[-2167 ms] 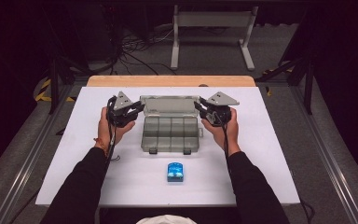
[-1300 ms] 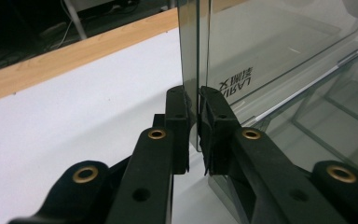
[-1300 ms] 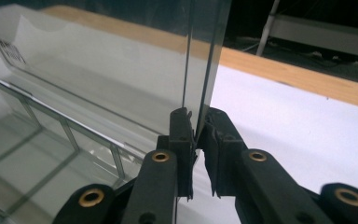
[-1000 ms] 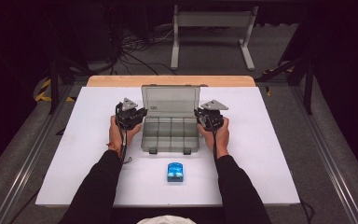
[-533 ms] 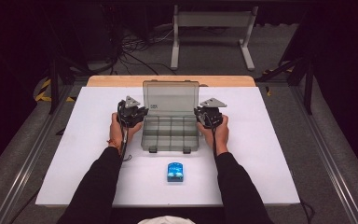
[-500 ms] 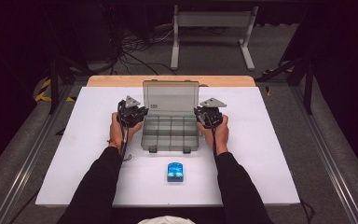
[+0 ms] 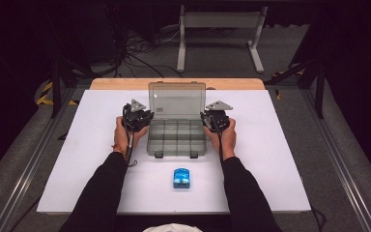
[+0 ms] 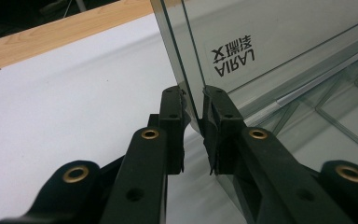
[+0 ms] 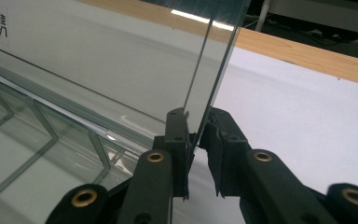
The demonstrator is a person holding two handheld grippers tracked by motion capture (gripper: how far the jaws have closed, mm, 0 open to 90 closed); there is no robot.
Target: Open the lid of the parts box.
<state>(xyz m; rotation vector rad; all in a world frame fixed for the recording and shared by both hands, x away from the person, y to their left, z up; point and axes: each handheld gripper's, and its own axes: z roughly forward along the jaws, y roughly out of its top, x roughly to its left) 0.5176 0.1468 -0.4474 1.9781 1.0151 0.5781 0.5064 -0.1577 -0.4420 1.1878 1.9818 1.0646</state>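
Plastic box [image 7: 177, 137]: lid [image 7: 177, 99] raised upright; left gripper [image 8: 193, 126] and right gripper [image 9: 196, 135] fingers loosening around its edges; compartments unfilled.

We note a flat white tabletop [image 7: 290, 145] with a strip of pale wood [image 7: 125, 83] along its far edge. Grey carpeted floor [image 7: 357, 121] surrounds it. Beyond stands a light grey metal frame stand [image 7: 220, 21] on two feet. Tangled black cables [image 7: 140, 48] lie on the floor. Yellow-and-black hazard tape [image 7: 43, 94] marks the left. The far background is dark.
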